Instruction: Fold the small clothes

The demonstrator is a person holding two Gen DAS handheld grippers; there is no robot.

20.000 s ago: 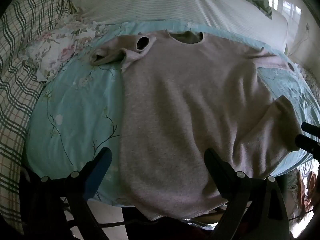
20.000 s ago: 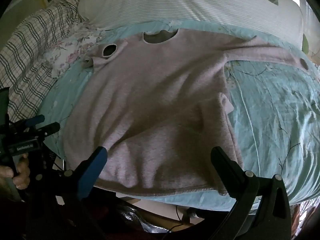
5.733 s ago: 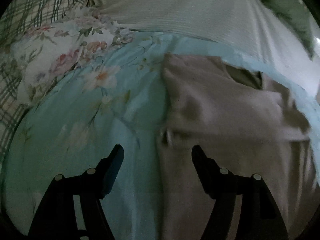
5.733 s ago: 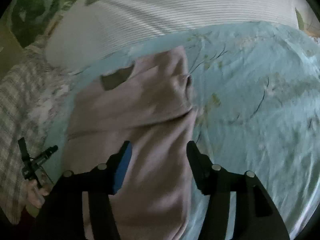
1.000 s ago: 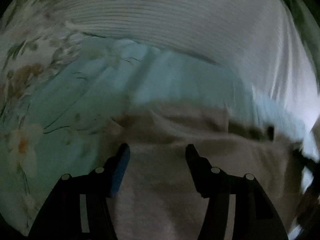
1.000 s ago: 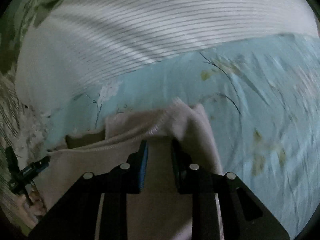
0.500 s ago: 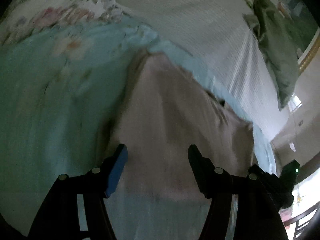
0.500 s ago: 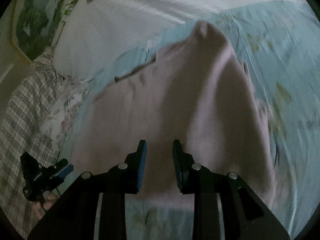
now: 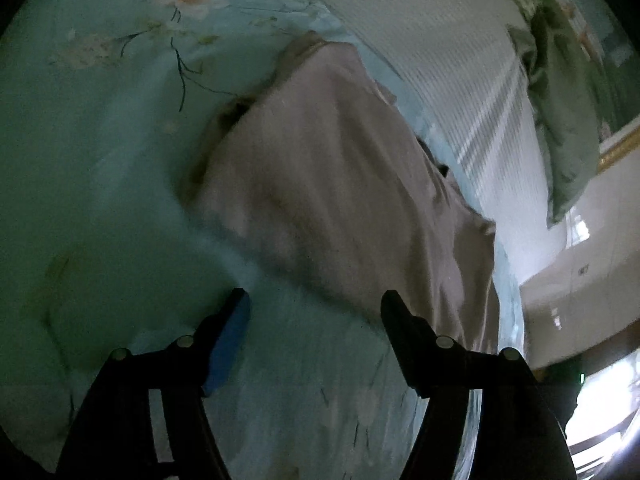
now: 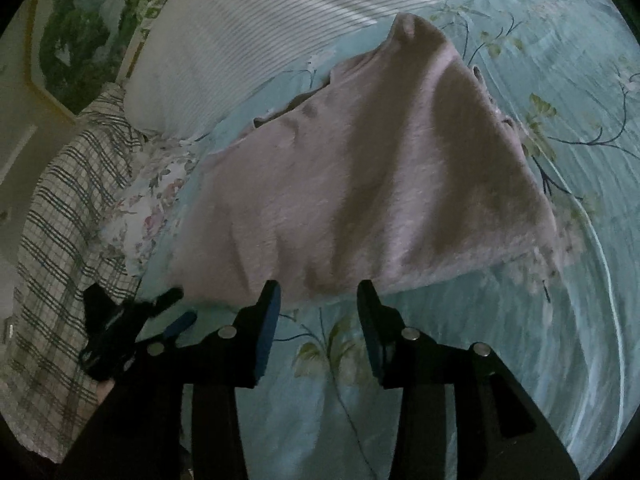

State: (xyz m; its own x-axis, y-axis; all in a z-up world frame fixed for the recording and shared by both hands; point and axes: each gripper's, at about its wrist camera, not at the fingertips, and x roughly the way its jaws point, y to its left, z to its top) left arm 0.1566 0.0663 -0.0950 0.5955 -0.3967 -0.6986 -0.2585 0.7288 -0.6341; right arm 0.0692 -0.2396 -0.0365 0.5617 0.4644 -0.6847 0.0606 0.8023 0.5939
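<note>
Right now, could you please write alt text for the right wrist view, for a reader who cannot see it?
A folded pinkish-grey top lies on a light blue floral sheet, just beyond the open, empty right tongs. The left tongs are at lower left, near a plaid blanket; a striped pillow lies behind.

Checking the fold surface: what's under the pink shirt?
The pink shirt lies folded on the teal floral bedsheet. Its own lower layers and sleeves are mostly covered; anything else beneath is hidden.

sweater (image 9: 340, 184) near hem motion-blurred; lower layers hidden under fold
</note>
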